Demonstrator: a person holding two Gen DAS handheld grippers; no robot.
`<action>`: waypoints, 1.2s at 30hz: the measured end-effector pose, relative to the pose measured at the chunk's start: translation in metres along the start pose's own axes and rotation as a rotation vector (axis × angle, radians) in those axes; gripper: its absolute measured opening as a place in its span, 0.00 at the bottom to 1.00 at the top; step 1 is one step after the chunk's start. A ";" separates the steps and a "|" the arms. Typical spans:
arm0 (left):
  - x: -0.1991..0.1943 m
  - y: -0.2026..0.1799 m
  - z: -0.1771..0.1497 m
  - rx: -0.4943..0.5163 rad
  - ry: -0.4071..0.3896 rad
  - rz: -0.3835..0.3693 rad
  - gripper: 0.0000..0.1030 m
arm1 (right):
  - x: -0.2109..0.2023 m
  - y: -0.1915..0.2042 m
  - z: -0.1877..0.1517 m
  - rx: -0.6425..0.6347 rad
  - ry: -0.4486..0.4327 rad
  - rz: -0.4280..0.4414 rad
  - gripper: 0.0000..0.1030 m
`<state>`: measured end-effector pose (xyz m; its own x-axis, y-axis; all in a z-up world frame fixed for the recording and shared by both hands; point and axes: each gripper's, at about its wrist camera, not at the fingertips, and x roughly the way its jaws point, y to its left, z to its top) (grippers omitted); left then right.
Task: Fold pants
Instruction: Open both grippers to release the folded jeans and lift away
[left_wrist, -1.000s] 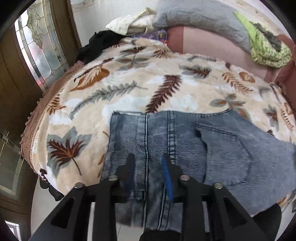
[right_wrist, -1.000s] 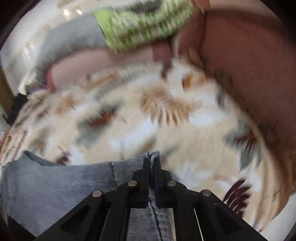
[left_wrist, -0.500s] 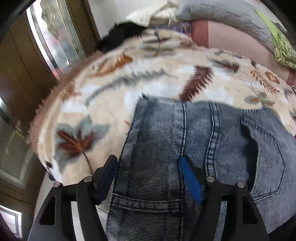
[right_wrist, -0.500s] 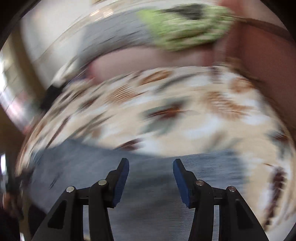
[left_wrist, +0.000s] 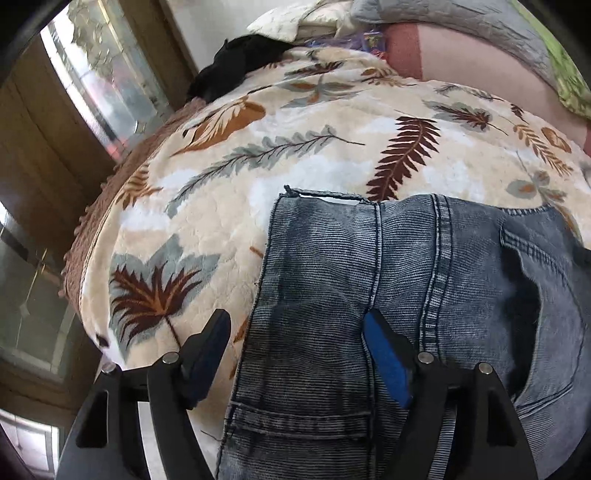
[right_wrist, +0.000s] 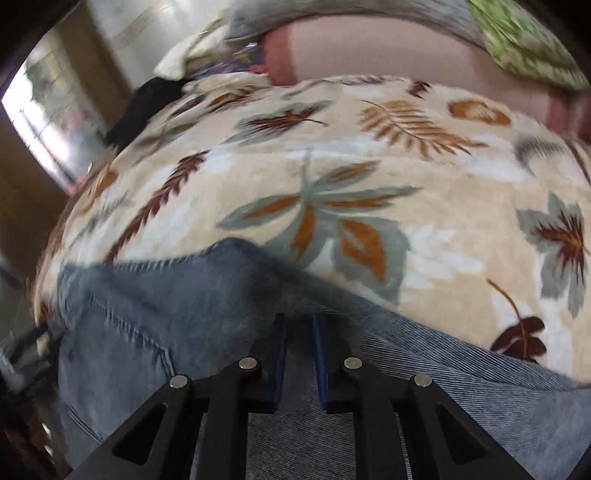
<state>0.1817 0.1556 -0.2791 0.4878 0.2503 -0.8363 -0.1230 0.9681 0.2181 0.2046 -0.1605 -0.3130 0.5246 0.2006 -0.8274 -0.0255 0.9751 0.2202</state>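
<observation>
Grey-blue jeans (left_wrist: 388, 280) lie folded on a cream bedspread with a leaf print (left_wrist: 280, 162). A folded part with its hem lies over the seat and back pocket. My left gripper (left_wrist: 297, 350) is open, its jaws wide apart over the left edge of the jeans, holding nothing. In the right wrist view the jeans (right_wrist: 177, 317) fill the lower part. My right gripper (right_wrist: 299, 332) hovers low over the denim with a narrow gap between its blue pads; whether cloth is pinched I cannot tell.
The bed's left edge (left_wrist: 92, 236) drops off beside a glass door (left_wrist: 96, 88). A black garment (left_wrist: 240, 62), pillows (left_wrist: 443, 22) and a green cloth (right_wrist: 524, 40) lie at the head. A pink bolster (right_wrist: 369, 48) runs across the back.
My left gripper opened wide and let go of the jeans. My right gripper released the hem, opened, swung left over the jeans, and its jaws have now closed to a narrow gap.
</observation>
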 end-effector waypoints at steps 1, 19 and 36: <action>-0.008 0.002 -0.001 -0.010 -0.013 -0.001 0.74 | -0.014 -0.001 -0.003 0.005 -0.025 0.009 0.14; -0.077 -0.123 -0.047 0.173 -0.001 -0.259 0.75 | -0.176 -0.193 -0.184 0.253 -0.040 -0.220 0.17; -0.048 -0.150 -0.073 0.156 -0.007 -0.125 1.00 | -0.174 -0.223 -0.225 0.432 -0.221 -0.015 0.18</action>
<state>0.1139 -0.0009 -0.3085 0.4970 0.1275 -0.8583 0.0743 0.9792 0.1886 -0.0721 -0.3920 -0.3347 0.6914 0.1166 -0.7130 0.3146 0.8398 0.4424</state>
